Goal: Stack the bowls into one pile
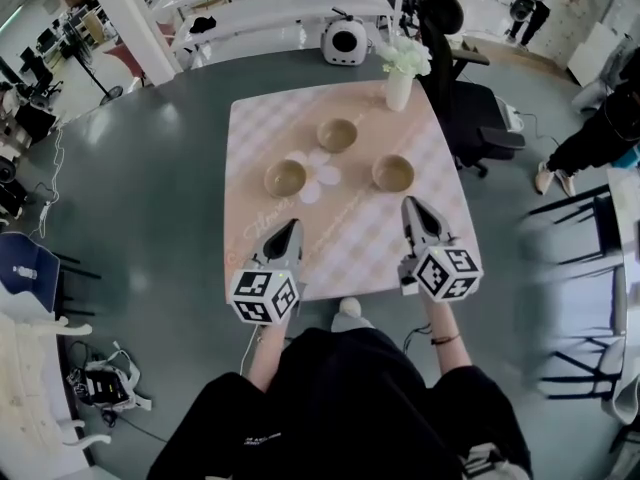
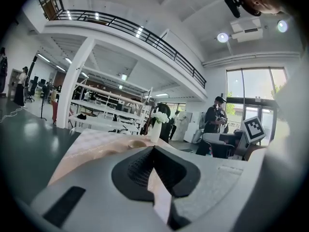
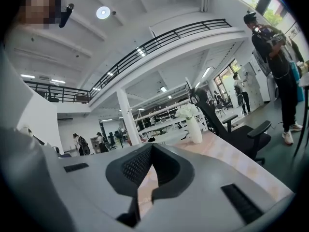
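Observation:
Three tan bowls stand apart on the pink checked table (image 1: 260, 118): a left bowl (image 1: 286, 178), a far bowl (image 1: 337, 134) and a right bowl (image 1: 393, 173). My left gripper (image 1: 293, 225) hovers over the near part of the table, just short of the left bowl, its jaws together with nothing in them. My right gripper (image 1: 410, 205) is level with it, just short of the right bowl, shut and empty too. In the left gripper view the closed tips (image 2: 154, 148) point across the table, where one bowl's rim (image 2: 136, 143) shows. The right gripper view shows closed tips (image 3: 151, 145) and no bowl.
A white vase of flowers (image 1: 399, 86) stands at the table's far right corner, also seen in the gripper views (image 2: 155, 128) (image 3: 195, 129). A black office chair (image 1: 470, 108) sits beyond the right edge. A white round device (image 1: 345, 41) is on the floor behind the table.

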The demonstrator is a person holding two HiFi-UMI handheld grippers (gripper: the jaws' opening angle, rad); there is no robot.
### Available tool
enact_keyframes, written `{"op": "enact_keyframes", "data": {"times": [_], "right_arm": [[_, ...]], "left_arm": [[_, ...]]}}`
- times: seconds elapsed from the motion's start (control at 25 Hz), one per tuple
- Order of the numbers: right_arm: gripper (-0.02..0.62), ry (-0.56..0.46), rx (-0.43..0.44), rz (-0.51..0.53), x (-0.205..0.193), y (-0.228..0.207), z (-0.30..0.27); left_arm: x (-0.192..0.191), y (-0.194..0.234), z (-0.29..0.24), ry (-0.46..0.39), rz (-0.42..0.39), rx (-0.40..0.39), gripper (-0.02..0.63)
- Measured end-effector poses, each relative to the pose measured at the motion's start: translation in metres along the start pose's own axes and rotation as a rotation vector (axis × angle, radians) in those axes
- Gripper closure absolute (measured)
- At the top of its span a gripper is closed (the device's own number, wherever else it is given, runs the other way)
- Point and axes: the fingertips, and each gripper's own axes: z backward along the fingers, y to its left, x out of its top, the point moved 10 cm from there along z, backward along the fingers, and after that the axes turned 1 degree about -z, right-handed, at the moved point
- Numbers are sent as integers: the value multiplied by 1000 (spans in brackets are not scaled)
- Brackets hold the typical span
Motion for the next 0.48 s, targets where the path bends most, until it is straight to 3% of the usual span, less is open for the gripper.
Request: {"op": "enact_keyframes", "data": {"times": [0.48], "right_arm": [[603, 109, -25, -41, -10, -66, -46]], "left_arm": [[-22, -3, -67, 100, 53, -1, 609]]}}
